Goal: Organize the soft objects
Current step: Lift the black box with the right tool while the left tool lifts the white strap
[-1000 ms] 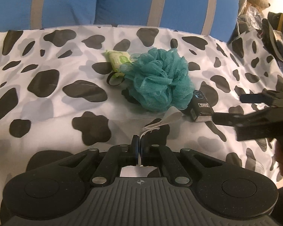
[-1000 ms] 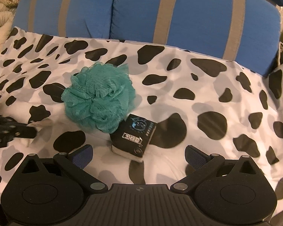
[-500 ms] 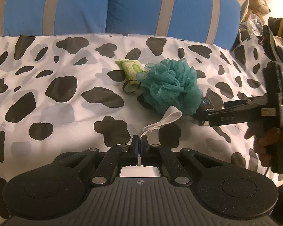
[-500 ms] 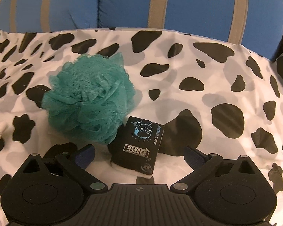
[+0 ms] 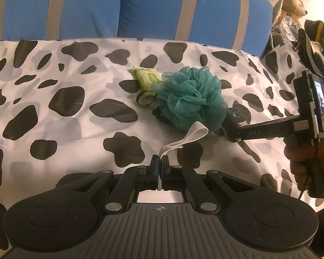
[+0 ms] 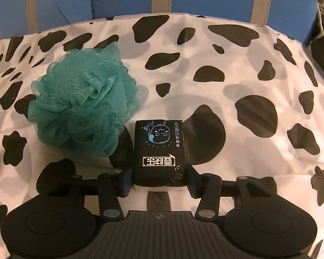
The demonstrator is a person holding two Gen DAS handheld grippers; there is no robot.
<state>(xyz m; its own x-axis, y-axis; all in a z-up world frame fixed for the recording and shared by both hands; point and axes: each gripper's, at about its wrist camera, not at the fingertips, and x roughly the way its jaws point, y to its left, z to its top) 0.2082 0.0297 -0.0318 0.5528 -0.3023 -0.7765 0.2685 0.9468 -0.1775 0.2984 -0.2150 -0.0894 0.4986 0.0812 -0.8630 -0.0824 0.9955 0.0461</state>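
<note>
A: Nearest in the left wrist view?

B: The left gripper [image 5: 159, 164], jaws clamped on the white strap [image 5: 189, 137] of the teal bath sponge [image 5: 191, 99], which lies on the cow-print cover [image 5: 64, 112].

A: And the right gripper [image 6: 158, 180]?

B: Its jaws are closing around a black tissue pack [image 6: 158, 151]; both pads sit against the pack's sides. The pack lies just beside the sponge [image 6: 82, 105].

A: Any containers?

B: None I can make out.

A: What does only the left view show?

B: A green wipes pack [image 5: 146, 78] touching the sponge's far side, the person's hand [image 5: 308, 161], a stuffed bear [image 5: 292, 3]. Blue cushions [image 5: 140, 6] stand farthest back.
</note>
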